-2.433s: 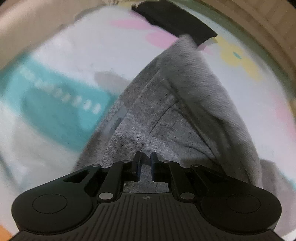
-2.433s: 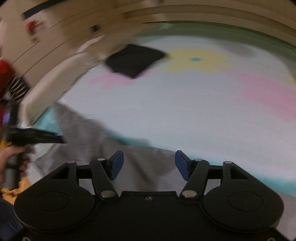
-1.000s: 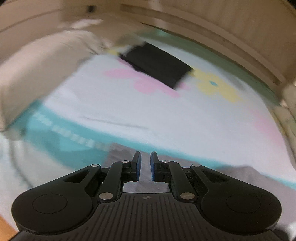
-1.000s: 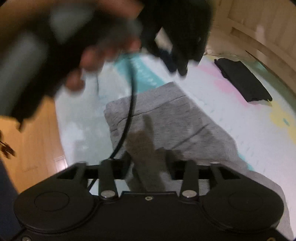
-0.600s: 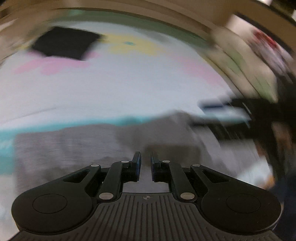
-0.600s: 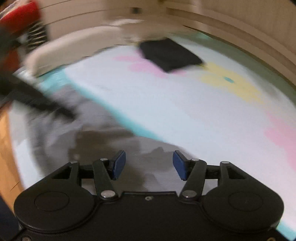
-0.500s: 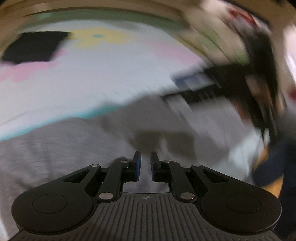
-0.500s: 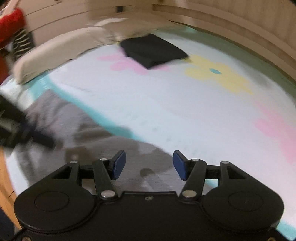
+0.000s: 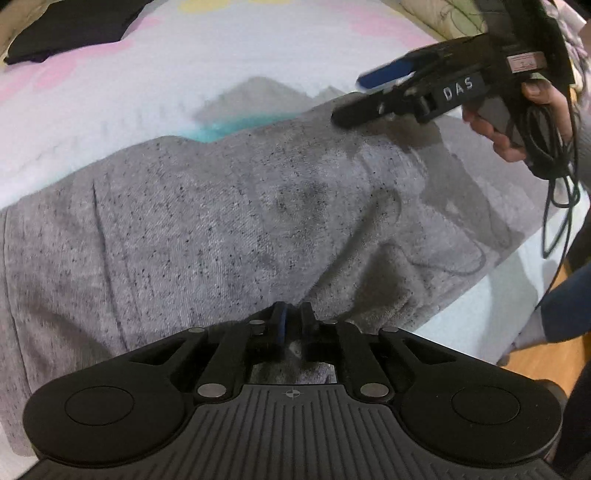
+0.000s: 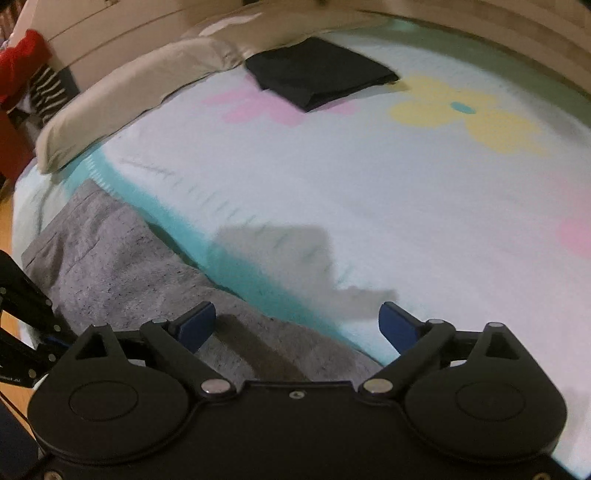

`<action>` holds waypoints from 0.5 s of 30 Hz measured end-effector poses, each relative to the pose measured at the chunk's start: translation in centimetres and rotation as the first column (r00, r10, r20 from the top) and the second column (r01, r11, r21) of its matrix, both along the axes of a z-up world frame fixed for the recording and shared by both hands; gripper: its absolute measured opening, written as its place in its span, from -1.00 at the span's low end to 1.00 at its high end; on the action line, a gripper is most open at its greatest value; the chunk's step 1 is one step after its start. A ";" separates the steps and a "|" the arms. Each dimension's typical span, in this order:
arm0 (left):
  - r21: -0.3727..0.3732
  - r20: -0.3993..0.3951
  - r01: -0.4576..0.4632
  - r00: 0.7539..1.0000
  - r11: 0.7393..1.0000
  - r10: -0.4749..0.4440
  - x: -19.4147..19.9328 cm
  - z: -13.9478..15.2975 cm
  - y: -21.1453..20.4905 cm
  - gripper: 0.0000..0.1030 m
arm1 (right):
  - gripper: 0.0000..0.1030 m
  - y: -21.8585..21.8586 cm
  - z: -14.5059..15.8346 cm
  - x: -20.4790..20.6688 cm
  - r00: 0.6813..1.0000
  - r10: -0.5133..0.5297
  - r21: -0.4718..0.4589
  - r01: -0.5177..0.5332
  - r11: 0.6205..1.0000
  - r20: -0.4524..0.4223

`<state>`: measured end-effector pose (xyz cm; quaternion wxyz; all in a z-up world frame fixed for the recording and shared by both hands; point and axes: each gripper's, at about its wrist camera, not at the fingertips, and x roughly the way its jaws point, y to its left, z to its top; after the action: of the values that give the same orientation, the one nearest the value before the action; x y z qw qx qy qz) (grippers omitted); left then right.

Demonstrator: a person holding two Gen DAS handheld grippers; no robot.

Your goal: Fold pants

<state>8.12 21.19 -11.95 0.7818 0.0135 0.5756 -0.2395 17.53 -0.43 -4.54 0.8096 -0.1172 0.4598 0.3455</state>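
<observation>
The grey speckled pants (image 9: 221, 221) lie folded on the bed, near its front edge; they also show at the lower left of the right wrist view (image 10: 122, 266). My left gripper (image 9: 291, 321) is shut, with nothing visibly between its fingers, low over the near part of the pants. My right gripper (image 10: 297, 321) is open and empty, hovering over the far edge of the pants. In the left wrist view it (image 9: 369, 96) shows at the upper right, held in a hand, jaws apart above the cloth.
The bed sheet (image 10: 406, 192) is pale with a teal band and pink and yellow flowers. A folded black garment (image 10: 317, 72) lies at the far side, also in the left wrist view (image 9: 70, 26). A beige pillow (image 10: 122, 96) lies at the left. Wooden floor (image 9: 546, 354) borders the bed.
The left gripper swung right and came down low over the folded pants. The right gripper opened wider and drew back a little over the pants' far edge.
</observation>
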 end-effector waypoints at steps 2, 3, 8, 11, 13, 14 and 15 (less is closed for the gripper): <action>-0.014 -0.017 -0.021 1.000 1.000 0.021 0.6 0.0 0.0 -0.83 | 0.80 0.3 -0.9 0.5 0.994 0.048 0.030 -0.045 0.999 -0.093; -0.025 -0.027 -0.033 0.999 0.999 0.033 1.0 0.2 0.3 -0.83 | 0.26 0.4 -1.1 0.4 0.989 0.071 0.053 -0.065 0.996 -0.128; -0.124 0.140 -0.153 0.975 0.980 0.170 1.8 3.9 3.1 -0.82 | -0.79 1.0 1.1 -5.2 0.987 0.152 0.009 -0.153 0.988 0.051; -0.176 0.252 -0.282 0.913 0.943 0.320 2.7 5.6 4.2 -0.80 | -0.80 1.6 2.3 -10.8 0.935 0.263 -0.110 -0.243 0.964 0.239; -0.186 0.272 -0.349 0.880 0.919 0.389 3.7 6.1 4.5 -0.80 | -0.81 2.0 1.9 -13.8 0.893 0.332 -0.184 -0.287 0.940 0.303; -0.186 0.266 -0.367 0.874 0.912 0.406 4.1 5.9 4.4 -0.80 | -0.82 2.2 1.3 -15.2 0.871 0.370 -0.225 -0.309 0.924 0.323; -0.180 0.250 -0.381 0.874 0.907 0.417 4.7 5.6 4.0 -0.80 | -0.91 2.4 0.6 -16.4 0.852 0.404 -0.261 -0.329 0.908 0.332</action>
<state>12.86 25.23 -6.33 0.8876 -0.1206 0.4322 -0.1039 1.14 2.00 -3.89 0.7862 -0.3461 0.2952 0.4182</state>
